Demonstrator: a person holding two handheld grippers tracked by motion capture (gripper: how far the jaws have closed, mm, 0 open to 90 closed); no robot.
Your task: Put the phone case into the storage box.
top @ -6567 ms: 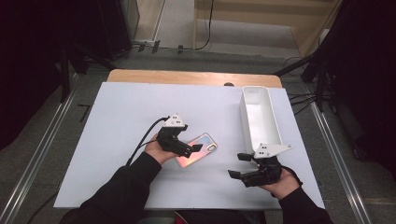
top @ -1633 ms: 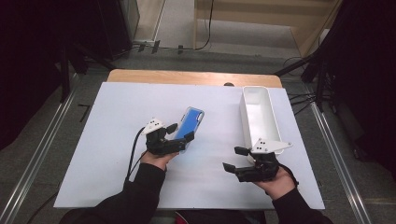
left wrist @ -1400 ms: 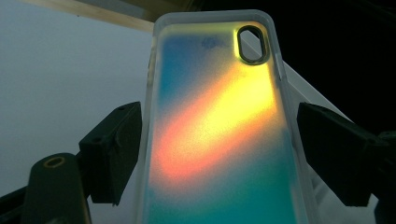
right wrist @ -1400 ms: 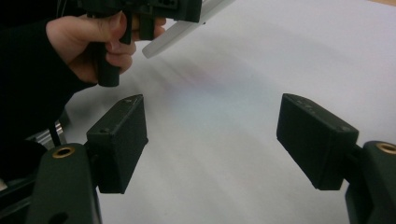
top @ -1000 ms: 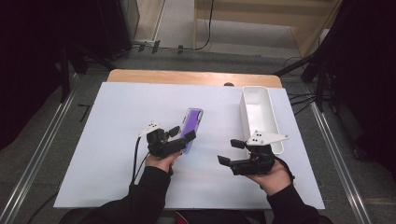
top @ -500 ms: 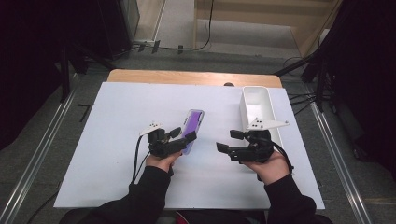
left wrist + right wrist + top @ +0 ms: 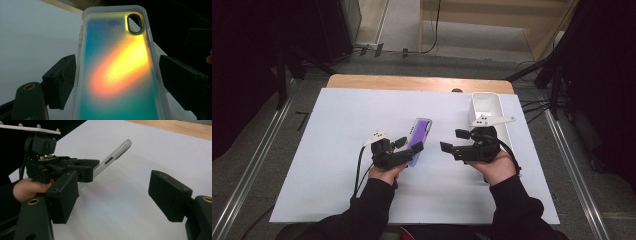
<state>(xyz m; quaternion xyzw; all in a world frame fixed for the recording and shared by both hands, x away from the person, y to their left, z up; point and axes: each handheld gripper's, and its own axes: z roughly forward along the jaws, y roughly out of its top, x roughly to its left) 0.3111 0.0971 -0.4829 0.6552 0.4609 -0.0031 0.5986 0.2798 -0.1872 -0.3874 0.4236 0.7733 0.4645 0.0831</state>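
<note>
mid-handover: phone case (image 7: 419, 137) gripped edge-on in left gripper (image 7: 408, 150) jaws, lifted tilted above worktop (image 7: 337, 150) middle. right gripper (image 7: 454, 141) jaws open, empty, near case. next: straddle free end, close.

Phone case's (image 7: 120, 70) lower end cut off

Phone case (image 7: 420, 135) sat near table (image 7: 337, 130) centre, tilted up off the surface, far end toward 1 o'clock. Left gripper (image 7: 404, 152) at its 7 o'clock end, a jaw on each side. Right gripper (image 7: 454, 142) at 3 o'clock, apart from it. Tray (image 7: 486, 102) behind that gripper, toward 1 o'clock, at the table's right edge.
</note>
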